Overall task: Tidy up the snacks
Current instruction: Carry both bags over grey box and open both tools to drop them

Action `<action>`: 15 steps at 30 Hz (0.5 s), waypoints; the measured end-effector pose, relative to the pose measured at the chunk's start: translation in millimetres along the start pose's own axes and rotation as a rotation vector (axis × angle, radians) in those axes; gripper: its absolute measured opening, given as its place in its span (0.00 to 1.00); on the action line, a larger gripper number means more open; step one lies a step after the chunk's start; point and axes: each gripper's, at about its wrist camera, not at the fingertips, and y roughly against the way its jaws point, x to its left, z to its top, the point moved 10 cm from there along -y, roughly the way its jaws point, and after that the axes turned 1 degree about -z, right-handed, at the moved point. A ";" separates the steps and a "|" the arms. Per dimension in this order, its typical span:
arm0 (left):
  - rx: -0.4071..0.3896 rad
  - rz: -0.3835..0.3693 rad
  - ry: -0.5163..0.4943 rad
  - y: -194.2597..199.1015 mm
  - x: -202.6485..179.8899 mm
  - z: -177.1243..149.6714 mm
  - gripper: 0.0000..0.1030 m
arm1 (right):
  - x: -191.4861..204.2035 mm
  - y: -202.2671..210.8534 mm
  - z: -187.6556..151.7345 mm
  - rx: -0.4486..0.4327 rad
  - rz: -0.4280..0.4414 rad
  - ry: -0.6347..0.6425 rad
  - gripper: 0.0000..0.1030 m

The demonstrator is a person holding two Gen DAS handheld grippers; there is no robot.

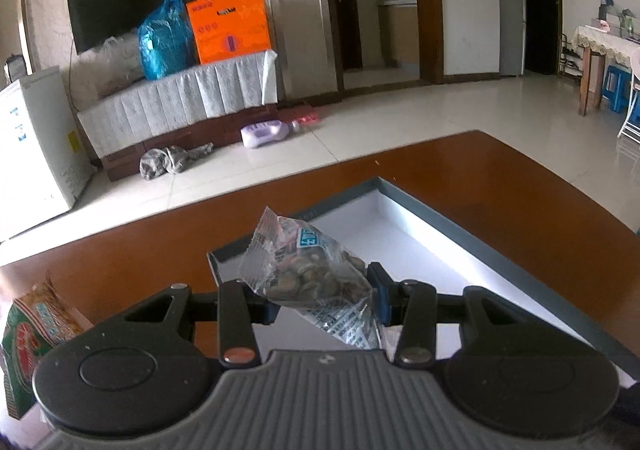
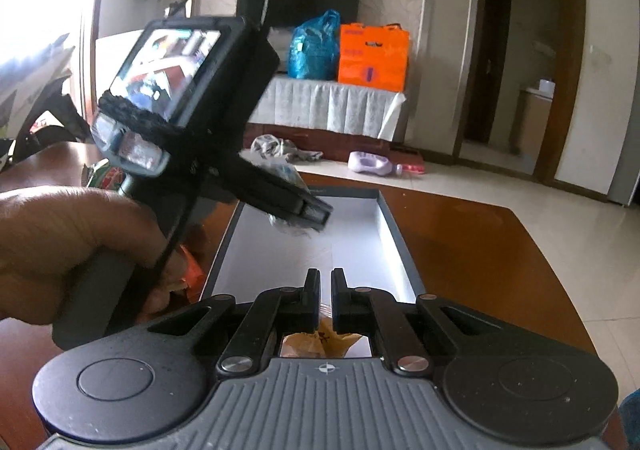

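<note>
My left tool (image 1: 322,300) is clamped on a clear snack packet (image 1: 308,270) w/ brown round bits inside; packet sits center-low in the left wrist view, held up above the near-left corner of the gray box (image 1: 460,226), which has a white inside. Box lies on the brown table (image 1: 160,238). Another snack bag (image 1: 36,330), green/red/yellow, is at lower left of that frame on the table. In the right wrist view my left hand (image 2: 68,246) is at mid-left holding the left tool's grip, w/ that tool's fingers reaching over the box's far-left part, upper center. My right tool (image 2: 325,296) at bottom center has its jaws almost together, narrow gap; something yellow-orange (image 2: 320,342) shows just behind them, can't tell if it's pinched. Orange bag (image 1: 228,24) and blue bag (image 1: 164,38) at upper left, well apart from the table.
</note>
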 end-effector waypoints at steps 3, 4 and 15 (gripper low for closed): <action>0.008 -0.016 0.021 -1.3 1.3 -6.8 0.46 | -2.8 -1.8 2.9 0.003 0.002 -0.007 0.08; 0.005 -0.031 0.030 -0.2 2.0 -8.2 0.48 | -3.5 -2.6 3.4 0.005 0.002 -0.010 0.08; -0.076 -0.009 0.040 31.6 -5.9 -5.4 0.92 | -2.6 -8.2 10.0 0.005 0.006 -0.027 0.10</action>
